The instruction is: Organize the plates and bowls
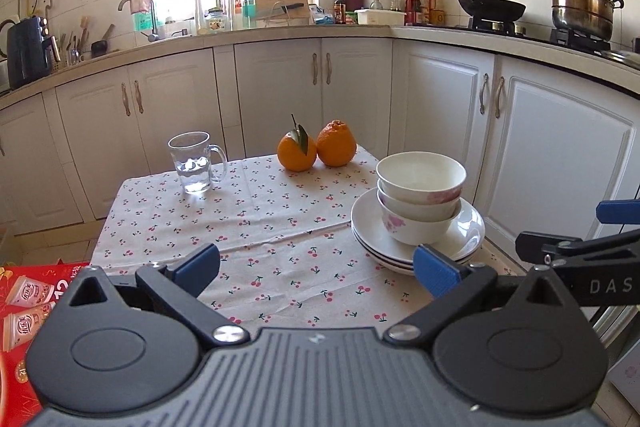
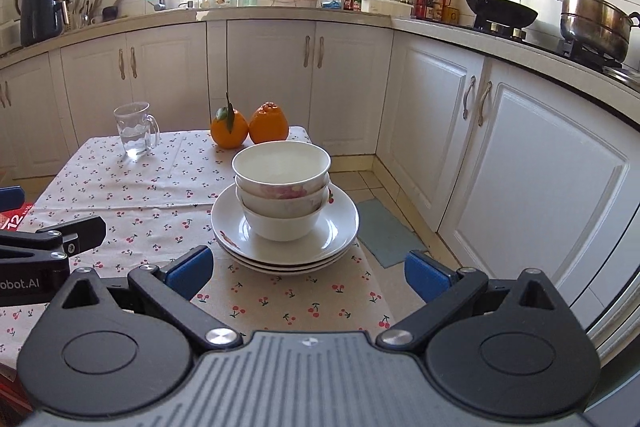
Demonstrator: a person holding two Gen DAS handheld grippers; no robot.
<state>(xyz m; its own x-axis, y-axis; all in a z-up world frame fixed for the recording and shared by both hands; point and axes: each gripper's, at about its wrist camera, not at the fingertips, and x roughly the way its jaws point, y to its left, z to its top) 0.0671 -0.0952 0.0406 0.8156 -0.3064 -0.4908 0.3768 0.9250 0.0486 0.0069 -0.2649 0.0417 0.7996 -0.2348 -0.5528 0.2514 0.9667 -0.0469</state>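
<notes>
Bowls (image 2: 282, 187) on plates (image 2: 344, 223), just beyond open right gripper (image 2: 306, 273).

The tabletop (image 1: 256, 223) wears a pale cream cloth scattered with small red cherries on green stems. The stacked bowls (image 2: 282, 183) are white; the lower ones carry pink floral prints. The plates (image 2: 340, 223) beneath are white, with what may be a dark rim line on the lower ones, hard to tell. Two oranges (image 1: 316, 147) are bright orange, one with a green leaf. The glass mug (image 1: 194, 163) is clear. The fingers (image 1: 434, 269) have blue pads on black frames. A red box (image 1: 24, 291) sits at the left edge.
</notes>
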